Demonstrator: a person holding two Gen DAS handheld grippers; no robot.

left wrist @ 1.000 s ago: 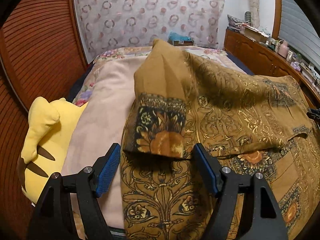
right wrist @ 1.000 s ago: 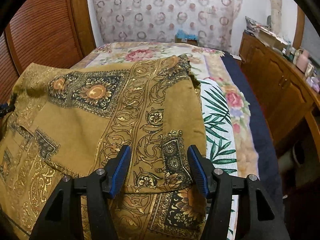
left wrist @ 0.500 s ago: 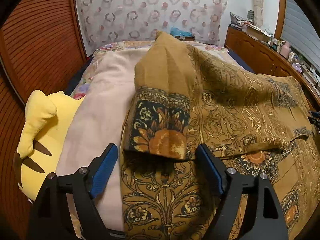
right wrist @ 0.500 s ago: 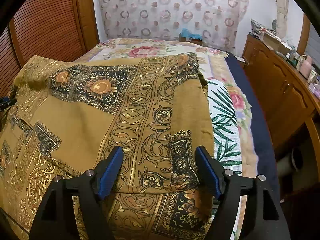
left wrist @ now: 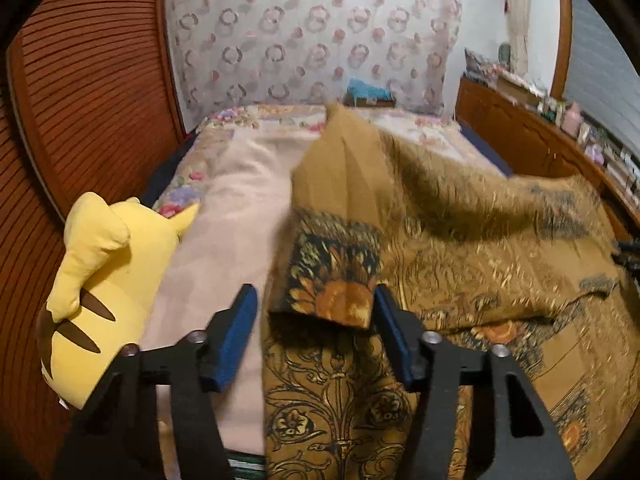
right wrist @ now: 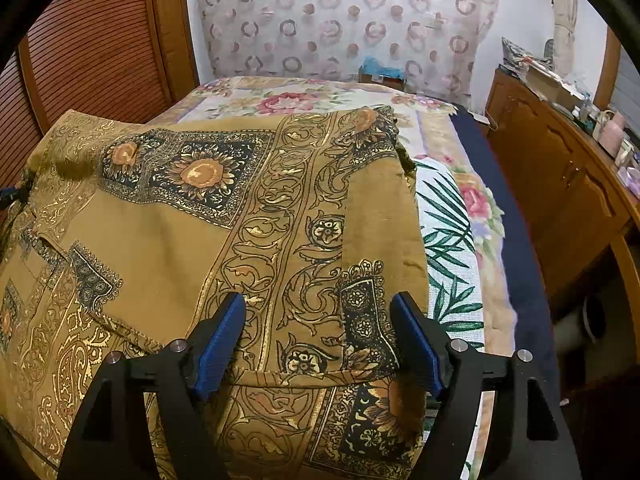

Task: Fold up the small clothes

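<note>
A mustard-brown garment [left wrist: 460, 248] printed with gold scrolls and black flower panels lies spread over the bed, its far part folded back toward me. In the left wrist view the folded corner with an orange flower [left wrist: 332, 296] sits between the blue pads of my left gripper [left wrist: 314, 300]. Its jaws are closing; the right pad is at the cloth's edge and the left pad stands apart from it. In the right wrist view the garment [right wrist: 180, 240] shows its folded hem between the fingers of my right gripper [right wrist: 318, 304], which is open and not pressing on it.
A yellow plush toy [left wrist: 92, 280] lies at the left beside a pink blanket [left wrist: 240, 208]. A slatted wooden wall [left wrist: 80, 100] runs along the left. A leaf-print cloth [right wrist: 448, 240] and floral bedspread [right wrist: 300, 100] lie under the garment. A wooden cabinet [right wrist: 560, 184] stands at the right.
The left jaws have narrowed around the folded corner and the cloth there looks blurred. The right jaws widened a little early on, then held still.
</note>
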